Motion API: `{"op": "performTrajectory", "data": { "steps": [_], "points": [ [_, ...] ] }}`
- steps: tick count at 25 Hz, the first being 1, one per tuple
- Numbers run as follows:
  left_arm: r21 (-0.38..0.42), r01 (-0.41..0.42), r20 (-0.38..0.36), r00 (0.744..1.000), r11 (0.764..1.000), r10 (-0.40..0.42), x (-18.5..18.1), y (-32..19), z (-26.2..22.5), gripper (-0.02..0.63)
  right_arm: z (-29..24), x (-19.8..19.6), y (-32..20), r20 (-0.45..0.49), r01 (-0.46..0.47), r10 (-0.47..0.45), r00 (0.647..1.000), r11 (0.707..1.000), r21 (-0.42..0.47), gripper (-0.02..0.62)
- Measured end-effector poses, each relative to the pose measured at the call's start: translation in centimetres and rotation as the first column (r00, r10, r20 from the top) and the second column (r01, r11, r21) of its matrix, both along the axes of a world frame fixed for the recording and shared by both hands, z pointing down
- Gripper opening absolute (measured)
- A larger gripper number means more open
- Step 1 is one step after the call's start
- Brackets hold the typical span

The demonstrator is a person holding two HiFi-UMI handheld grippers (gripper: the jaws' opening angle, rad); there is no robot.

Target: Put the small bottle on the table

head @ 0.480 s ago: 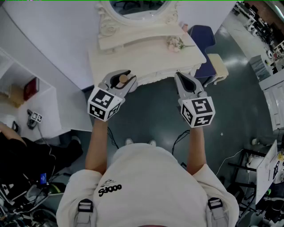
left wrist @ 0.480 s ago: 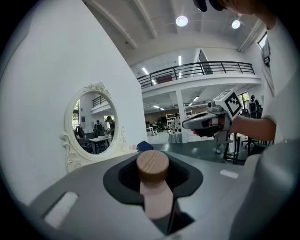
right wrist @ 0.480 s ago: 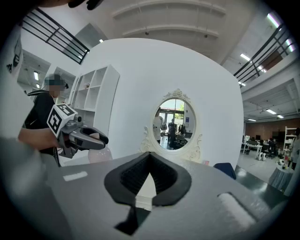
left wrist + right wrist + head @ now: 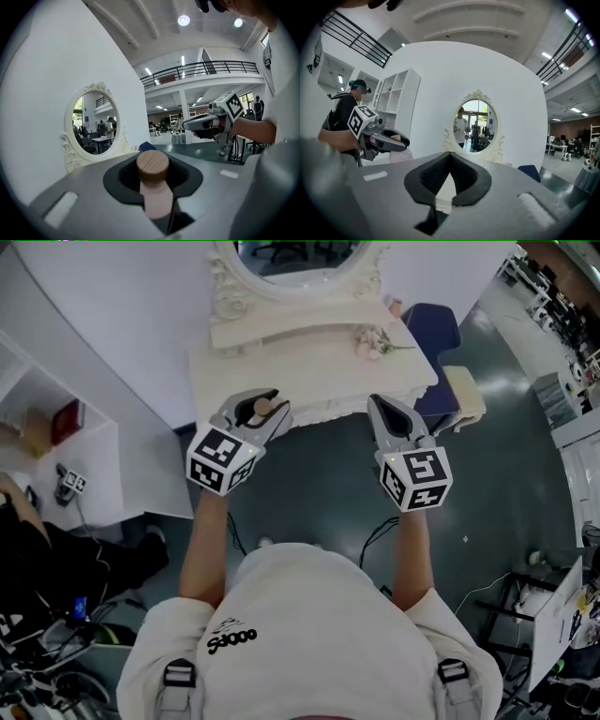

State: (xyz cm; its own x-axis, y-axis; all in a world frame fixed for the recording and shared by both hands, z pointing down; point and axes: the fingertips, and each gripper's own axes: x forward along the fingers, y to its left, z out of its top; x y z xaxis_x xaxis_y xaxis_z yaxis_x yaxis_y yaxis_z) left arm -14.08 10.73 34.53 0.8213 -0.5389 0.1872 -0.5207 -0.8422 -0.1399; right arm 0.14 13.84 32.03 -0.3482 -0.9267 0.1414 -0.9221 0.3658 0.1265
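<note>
The small bottle (image 4: 153,183) has a pale pink body and a round wooden cap. My left gripper (image 4: 154,176) is shut on its neck, and the cap stands up between the dark pads. In the head view the left gripper (image 4: 266,411) holds the bottle (image 4: 262,409) in the air just before the front edge of the white dressing table (image 4: 309,367). My right gripper (image 4: 380,409) hovers level beside it, to the right, shut with nothing in it. In the right gripper view its jaws (image 4: 449,180) meet at the tips, and the left gripper (image 4: 391,138) shows at the left.
An oval mirror (image 4: 295,259) in an ornate white frame stands at the back of the table. A small bunch of flowers (image 4: 373,338) lies at its right end. A blue chair (image 4: 431,334) and a pale stool (image 4: 464,390) stand to the right. White shelves (image 4: 56,446) stand at the left.
</note>
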Motion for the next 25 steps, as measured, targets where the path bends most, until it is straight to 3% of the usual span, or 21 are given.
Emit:
{"op": "performTrajectory", "data": {
  "steps": [5, 14, 25],
  "points": [
    [-0.013, 0.041, -0.007, 0.999, 0.999, -0.041, 1.5, -0.3, 0.8, 0.123, 0.2, 2.3, -0.6, 0.011, 0.015, -0.015, 1.000, 1.000, 0.019, 0.002],
    [-0.035, 0.096, 0.009, 0.995, 0.995, -0.095, 3.8, -2.1, 2.0, 0.123, 2.4, 5.4, -3.0, 0.030, 0.061, -0.060, 0.998, 0.998, -0.030, 0.002],
    [-0.018, 0.071, 0.018, 0.997, 0.997, -0.071, 5.6, -13.2, 2.1, 0.123, 3.0, 6.5, -13.2, -0.013, 0.047, -0.047, 0.999, 0.998, -0.034, 0.002]
  ]
}}
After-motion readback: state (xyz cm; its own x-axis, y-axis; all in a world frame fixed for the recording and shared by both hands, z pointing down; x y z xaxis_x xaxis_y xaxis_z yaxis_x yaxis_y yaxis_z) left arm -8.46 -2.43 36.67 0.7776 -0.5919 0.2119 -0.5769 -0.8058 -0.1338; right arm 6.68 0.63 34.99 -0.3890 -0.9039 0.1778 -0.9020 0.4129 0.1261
